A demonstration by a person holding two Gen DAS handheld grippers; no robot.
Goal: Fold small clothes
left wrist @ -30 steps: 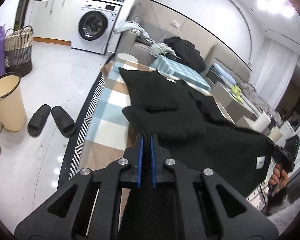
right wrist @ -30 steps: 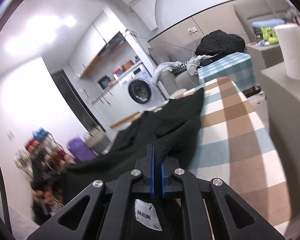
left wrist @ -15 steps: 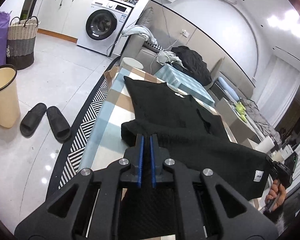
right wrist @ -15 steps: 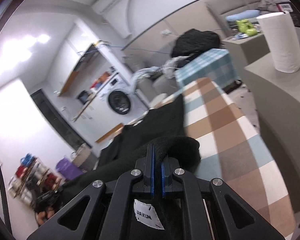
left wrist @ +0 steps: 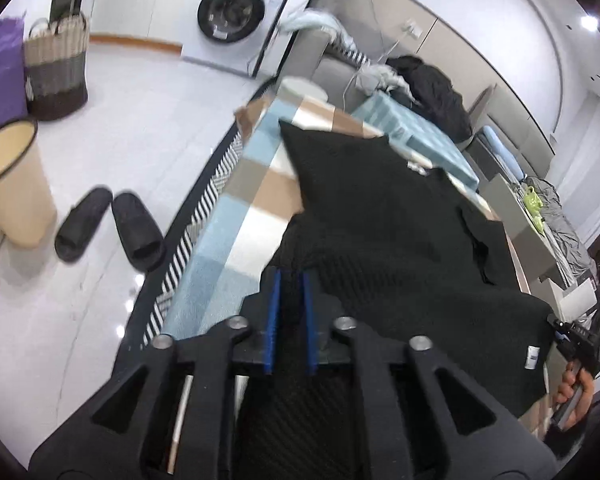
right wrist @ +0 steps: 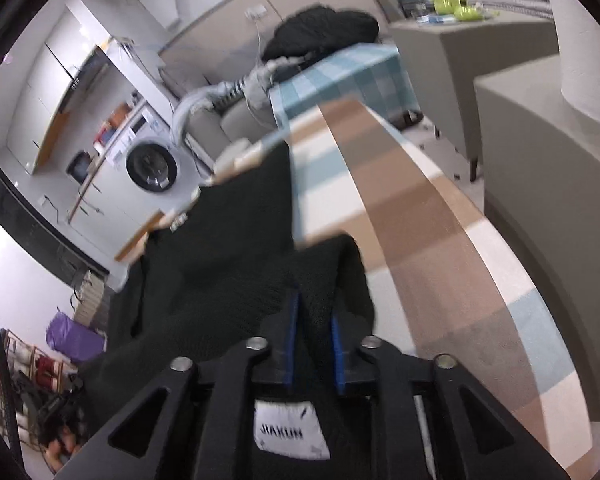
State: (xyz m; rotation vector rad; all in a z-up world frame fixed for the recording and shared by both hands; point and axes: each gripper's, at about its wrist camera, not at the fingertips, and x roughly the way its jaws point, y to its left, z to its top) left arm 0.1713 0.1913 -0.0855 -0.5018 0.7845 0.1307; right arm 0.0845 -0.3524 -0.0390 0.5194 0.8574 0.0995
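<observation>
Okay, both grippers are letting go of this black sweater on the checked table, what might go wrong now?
The left gripper and right gripper have just been opening with the black sweater between their pads, so knit may snag and drag as they withdraw. The folded edge lies near the checked table edge and might slide off.

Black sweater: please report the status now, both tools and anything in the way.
Left tool and right tool: jaws just opening, knit between the pads. Black sweater folded over on checked table. Nothing in the way.
</observation>
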